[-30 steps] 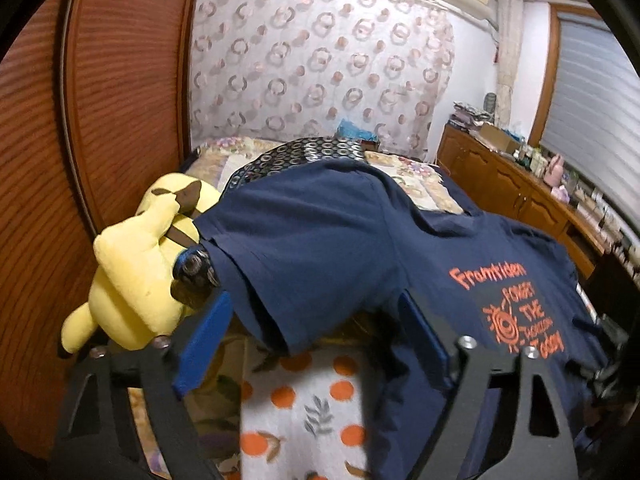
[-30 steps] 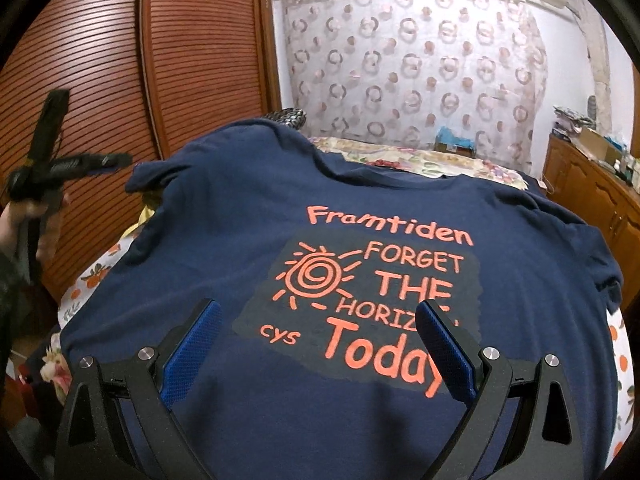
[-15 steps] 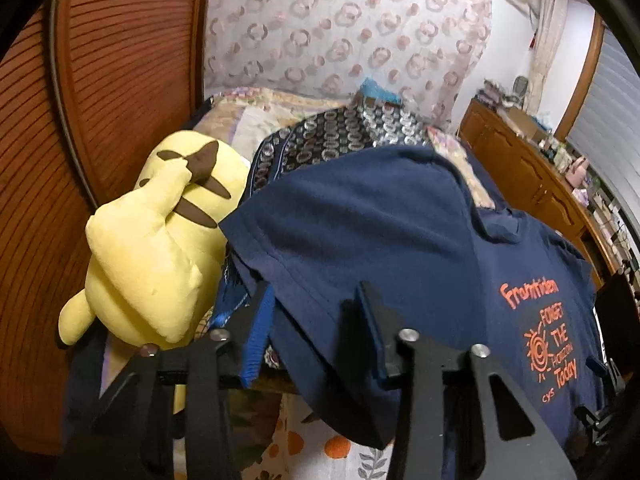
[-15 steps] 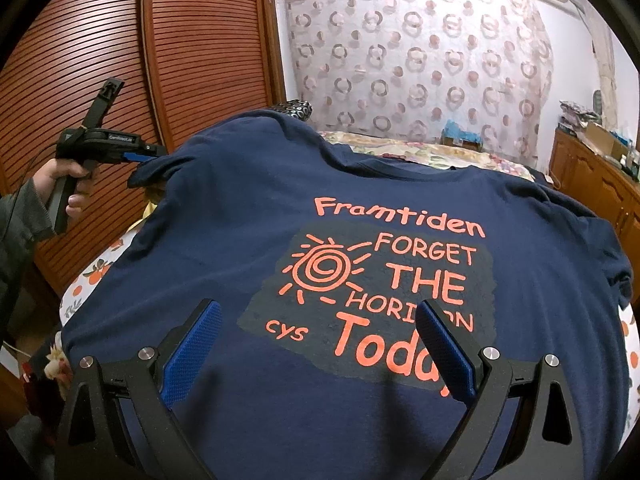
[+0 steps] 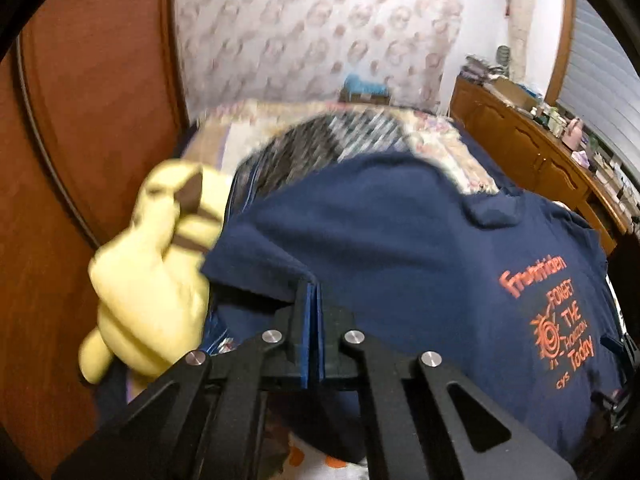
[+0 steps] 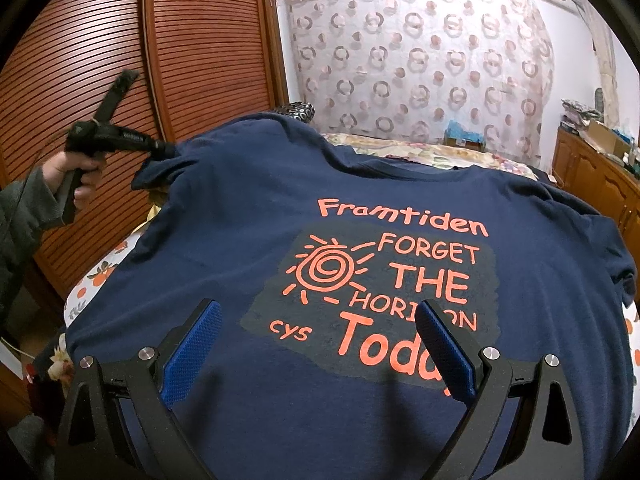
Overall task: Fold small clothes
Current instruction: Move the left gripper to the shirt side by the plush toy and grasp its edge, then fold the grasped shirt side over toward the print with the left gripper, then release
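A navy T-shirt with orange print "Framtiden FORGET THE HORIZON Today" lies spread face up on the bed. In the left wrist view my left gripper is closing tight on the hem of the shirt's left sleeve, blue pads pressed together with the cloth pinched between them. The right wrist view shows that left gripper at the sleeve tip, held by a hand. My right gripper hovers open over the shirt's lower part, nothing between its fingers.
A yellow plush toy lies beside the held sleeve, against brown louvred wardrobe doors. A dark patterned pillow sits behind the shirt. The bedsheet has orange prints. A wooden dresser runs along the right.
The left gripper moved in on the sleeve and its jaws went from wide apart to shut on the hem. The right gripper stayed still and open.
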Tool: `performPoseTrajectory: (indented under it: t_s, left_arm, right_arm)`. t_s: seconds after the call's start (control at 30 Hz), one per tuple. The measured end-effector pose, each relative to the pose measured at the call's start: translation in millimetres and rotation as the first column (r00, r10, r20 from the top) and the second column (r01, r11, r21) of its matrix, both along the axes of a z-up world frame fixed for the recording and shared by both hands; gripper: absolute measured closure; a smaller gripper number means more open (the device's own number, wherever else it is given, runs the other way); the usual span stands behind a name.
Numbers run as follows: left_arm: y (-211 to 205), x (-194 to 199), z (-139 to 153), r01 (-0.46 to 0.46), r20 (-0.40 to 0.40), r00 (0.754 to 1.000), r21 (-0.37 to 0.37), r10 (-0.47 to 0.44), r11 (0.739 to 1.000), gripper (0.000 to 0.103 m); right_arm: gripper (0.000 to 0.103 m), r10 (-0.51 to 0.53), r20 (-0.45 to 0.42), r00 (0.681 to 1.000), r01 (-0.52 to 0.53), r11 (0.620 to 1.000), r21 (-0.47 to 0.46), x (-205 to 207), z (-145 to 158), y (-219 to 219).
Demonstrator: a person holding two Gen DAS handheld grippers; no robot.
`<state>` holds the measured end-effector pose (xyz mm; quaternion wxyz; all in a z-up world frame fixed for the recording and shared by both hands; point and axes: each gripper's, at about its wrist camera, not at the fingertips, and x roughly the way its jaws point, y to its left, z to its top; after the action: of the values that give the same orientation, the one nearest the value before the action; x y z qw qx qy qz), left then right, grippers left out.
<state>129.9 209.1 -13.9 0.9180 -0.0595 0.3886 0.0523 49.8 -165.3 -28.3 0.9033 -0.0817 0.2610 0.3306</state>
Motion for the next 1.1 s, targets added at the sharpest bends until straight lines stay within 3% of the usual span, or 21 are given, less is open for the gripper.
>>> performPoseTrajectory:
  t_s: [0.27, 0.43, 0.5, 0.53, 0.57, 0.63, 0.73, 0.9, 1.1]
  left_arm:
    - [-81, 11, 72, 0.179, 0.120, 0.976, 0.032, -0.182, 0.983, 0.100]
    - [-156, 20, 93, 0.313, 0.116, 0.940, 0.090, -0.322, 0.946, 0.099]
    - [-175, 22, 93, 0.348, 0.094, 0.929, 0.106, -0.357, 0.932, 0.094]
    - [-180, 22, 92, 0.364, 0.084, 0.924, 0.098, -0.372, 0.926, 0.083]
    - [-181, 22, 91, 0.372, 0.079, 0.922, 0.093, -0.379, 0.924, 0.067]
    - [-178, 20, 90, 0.386, 0.084, 0.916, 0.092, -0.393, 0.918, 0.051]
    - [-168, 12, 83, 0.363, 0.080, 0.926, 0.092, -0.370, 0.927, 0.022]
    - [-144, -5, 60, 0.316, 0.080, 0.944, 0.072, -0.322, 0.946, 0.021]
    - [-111, -39, 22, 0.206, 0.110, 0.972, 0.028, -0.208, 0.978, 0.021]
  right_arm:
    - [0.005, 0.002, -0.001, 1.000, -0.002, 1.000, 0.003, 1, 0, -1]
    - [0.005, 0.002, -0.009, 1.000, -0.002, 1.000, 0.017, 3, 0, -4]
    - [0.005, 0.002, -0.012, 1.000, -0.002, 1.000, 0.021, 3, 0, -4]
    - [0.005, 0.004, -0.013, 1.000, -0.003, 1.000, 0.022, 4, -1, -5]
    - [0.005, 0.004, -0.015, 1.000, -0.004, 1.000, 0.023, 4, -1, -5]
    - [0.005, 0.003, -0.020, 1.000, -0.003, 1.000, 0.028, 5, 0, -6]
    - [0.005, 0.004, -0.029, 1.000, -0.003, 0.999, 0.039, 7, -1, -8]
    - [0.006, 0.020, -0.057, 0.998, -0.018, 0.999, 0.044, 13, 2, -11]
    - [0.018, 0.083, -0.052, 0.995, -0.082, 0.996, 0.036, 30, 21, -4]
